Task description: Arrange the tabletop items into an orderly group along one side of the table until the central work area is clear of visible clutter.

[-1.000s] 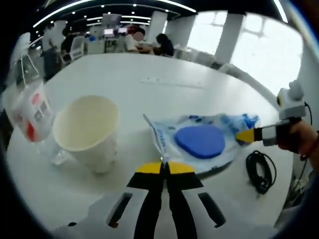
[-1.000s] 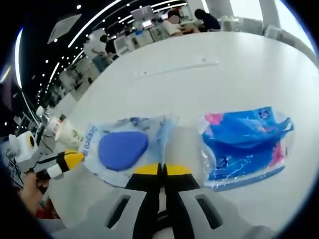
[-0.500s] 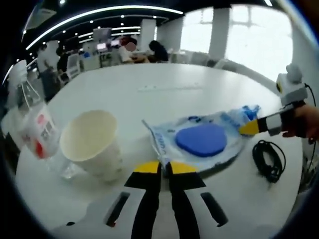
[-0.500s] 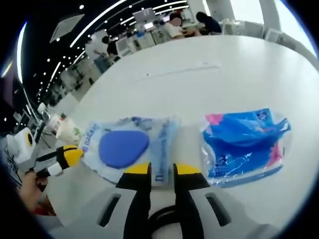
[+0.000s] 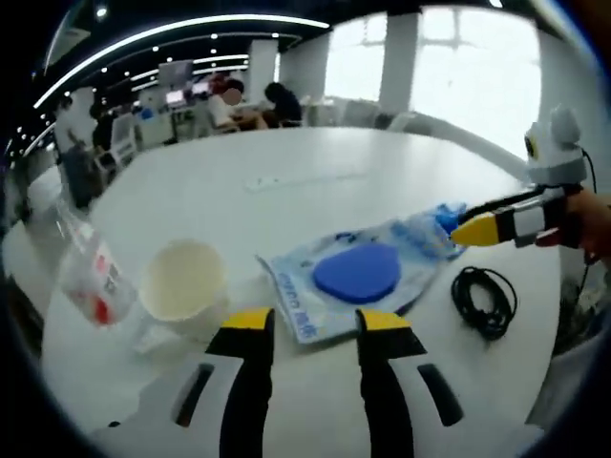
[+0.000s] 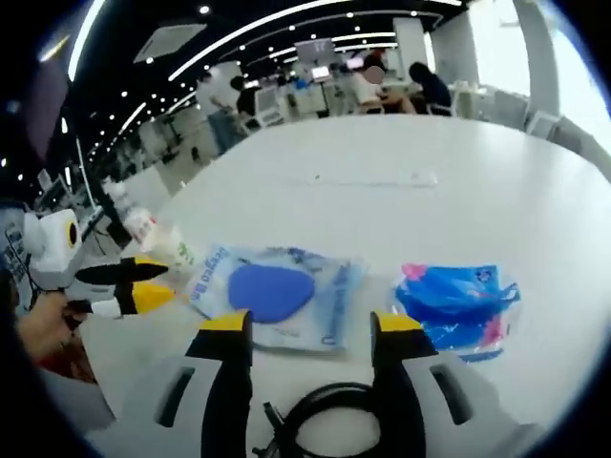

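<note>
A clear packet with a blue oval pad (image 5: pixel 353 277) lies flat on the white table (image 5: pixel 286 153), just beyond my left gripper (image 5: pixel 315 322), which stands open and apart from it. To its left are a cream paper cup (image 5: pixel 183 281) and a tilted clear plastic bottle (image 5: pixel 91 281). The right gripper (image 5: pixel 482 229) reaches in from the right near the packet's far end. In the right gripper view, the same packet (image 6: pixel 277 291) lies ahead of my open right gripper (image 6: pixel 312 326), with a blue tissue pack (image 6: pixel 458 305) to its right. The left gripper (image 6: pixel 129 284) shows at the left, jaws apart.
A coiled black cable (image 5: pixel 484 301) lies near the table edge, also under my right gripper as a black cable (image 6: pixel 325 420). A thin white strip (image 5: pixel 286 179) rests mid-table. People sit at desks (image 5: pixel 239 100) far behind. A hand (image 6: pixel 43 324) holds the left gripper.
Both grippers have opened and let go of the packet's edges, then drawn back from it. The packet stays flat on the table.
</note>
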Tool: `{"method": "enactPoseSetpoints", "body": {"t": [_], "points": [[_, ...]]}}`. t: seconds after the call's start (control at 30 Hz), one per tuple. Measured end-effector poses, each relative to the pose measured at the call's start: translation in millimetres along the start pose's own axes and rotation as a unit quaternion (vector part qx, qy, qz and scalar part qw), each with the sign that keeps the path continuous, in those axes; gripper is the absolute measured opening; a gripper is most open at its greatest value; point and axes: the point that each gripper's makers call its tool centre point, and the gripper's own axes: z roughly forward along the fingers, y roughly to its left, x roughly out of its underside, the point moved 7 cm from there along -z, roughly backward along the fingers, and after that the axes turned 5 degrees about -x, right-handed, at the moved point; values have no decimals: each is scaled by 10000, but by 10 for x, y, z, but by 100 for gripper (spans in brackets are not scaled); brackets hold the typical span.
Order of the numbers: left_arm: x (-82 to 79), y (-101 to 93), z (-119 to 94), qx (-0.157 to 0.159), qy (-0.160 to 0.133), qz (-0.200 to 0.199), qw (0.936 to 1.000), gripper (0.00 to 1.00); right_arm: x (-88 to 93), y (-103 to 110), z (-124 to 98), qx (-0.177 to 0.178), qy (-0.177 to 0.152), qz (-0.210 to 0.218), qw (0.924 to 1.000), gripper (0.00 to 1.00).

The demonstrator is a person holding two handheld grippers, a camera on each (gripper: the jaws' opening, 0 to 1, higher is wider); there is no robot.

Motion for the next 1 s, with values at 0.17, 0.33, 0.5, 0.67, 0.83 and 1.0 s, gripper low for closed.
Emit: {"method": "enactPoseSetpoints", "body": {"t": [0.17, 0.33, 0.5, 0.67, 0.83, 1.0], "points": [[-81, 26, -203, 112, -51, 31, 9999, 43, 6, 83, -210, -16, -35, -356, 9994, 68], [-121, 12, -358, 182, -173, 103, 9996, 55, 69, 125, -348, -126, 43, -350, 9993, 81], [-114, -36, -523, 276, -235, 228, 9991, 64, 119, 193, -515, -232, 32, -317, 9992, 93], [-85, -37, -678, 267, -315, 186, 9990, 75, 136, 287, -672, -356, -113, -296, 9989, 99], [-7, -33, -850, 241, -289, 158, 9992, 85, 206, 368, -819, -451, -153, -224, 9986, 99], [69, 31, -971, 55, -218, 156, 9996, 90, 271, 483, -966, -515, -268, -267, 9980, 99]]}}
